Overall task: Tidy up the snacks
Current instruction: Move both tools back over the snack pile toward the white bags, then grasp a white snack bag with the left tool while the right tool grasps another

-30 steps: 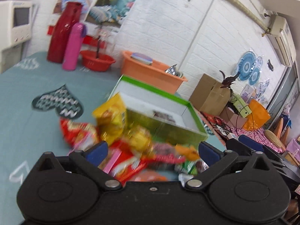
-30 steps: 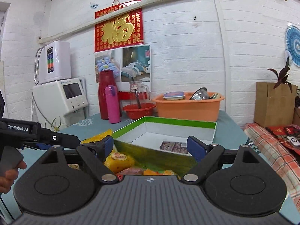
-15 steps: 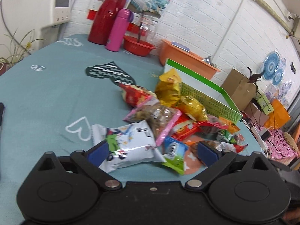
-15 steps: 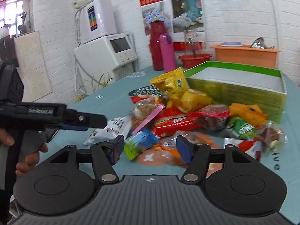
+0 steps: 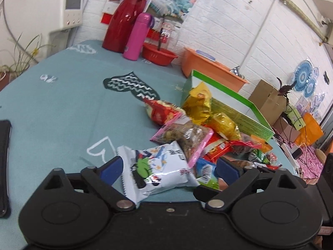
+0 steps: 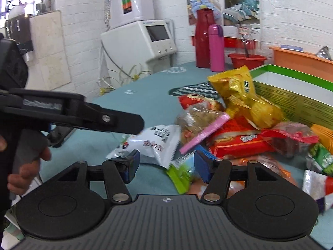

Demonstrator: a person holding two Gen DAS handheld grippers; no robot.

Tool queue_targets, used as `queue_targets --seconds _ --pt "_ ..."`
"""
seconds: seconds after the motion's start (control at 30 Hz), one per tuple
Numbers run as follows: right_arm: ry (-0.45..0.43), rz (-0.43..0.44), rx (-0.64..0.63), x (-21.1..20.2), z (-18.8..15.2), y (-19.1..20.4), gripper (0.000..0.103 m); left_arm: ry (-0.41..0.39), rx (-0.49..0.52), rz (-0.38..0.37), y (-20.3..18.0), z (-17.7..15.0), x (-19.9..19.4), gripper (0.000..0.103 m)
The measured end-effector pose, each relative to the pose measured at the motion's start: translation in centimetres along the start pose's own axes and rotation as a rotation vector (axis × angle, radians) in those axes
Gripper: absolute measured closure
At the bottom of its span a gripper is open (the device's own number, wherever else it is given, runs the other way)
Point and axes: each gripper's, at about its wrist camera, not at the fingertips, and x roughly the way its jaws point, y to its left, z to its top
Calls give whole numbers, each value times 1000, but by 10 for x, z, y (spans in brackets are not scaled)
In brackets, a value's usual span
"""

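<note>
**Snacks heaped against the green box on a teal table**

Snacks [image 5: 199, 137] lie in a loose pile on the teal cloth of the table [image 5: 62, 108], pressed up against the near wall of an open green-rimmed box [image 5: 245, 112] toward the table's right edge. A white packet [image 5: 158, 166] is the nearest of the heap, with a pink-edged bag [image 5: 185, 135] overlapping it and yellow bags [image 6: 243, 95] leaning on the box.

Along the table's far edge stand a red flask [image 5: 122, 20], a pink bottle [image 5: 138, 36], a red basin [image 5: 159, 54] and an orange tub [image 5: 210, 70], all before a white brick wall with posters. A white appliance [image 6: 154, 39] sits past the far left corner.

The left gripper [image 5: 168, 166] stands wide, the white packet between its fingers without being pinched. The right gripper [image 6: 164, 164] is also apart, over a green-and-blue packet [image 6: 183, 170], gripping nothing.
</note>
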Motion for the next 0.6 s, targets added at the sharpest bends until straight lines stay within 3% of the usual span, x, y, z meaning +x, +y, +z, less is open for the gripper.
queue_targets --seconds 0.2,0.33,0.43,0.53,0.6 --pt "20 34 -52 22 9 10 7 51 -112 -51 28 0 10 0" --pt "64 70 -50 39 11 11 7 59 -115 -67 32 -1 20 3" --pt "85 81 -17 44 12 8 24 53 -120 -57 30 -2 23 18" --pt "78 74 -11 37 11 10 36 53 -137 -63 30 -5 19 22" --pt "74 78 11 31 10 8 39 41 -134 -66 25 -4 12 24"
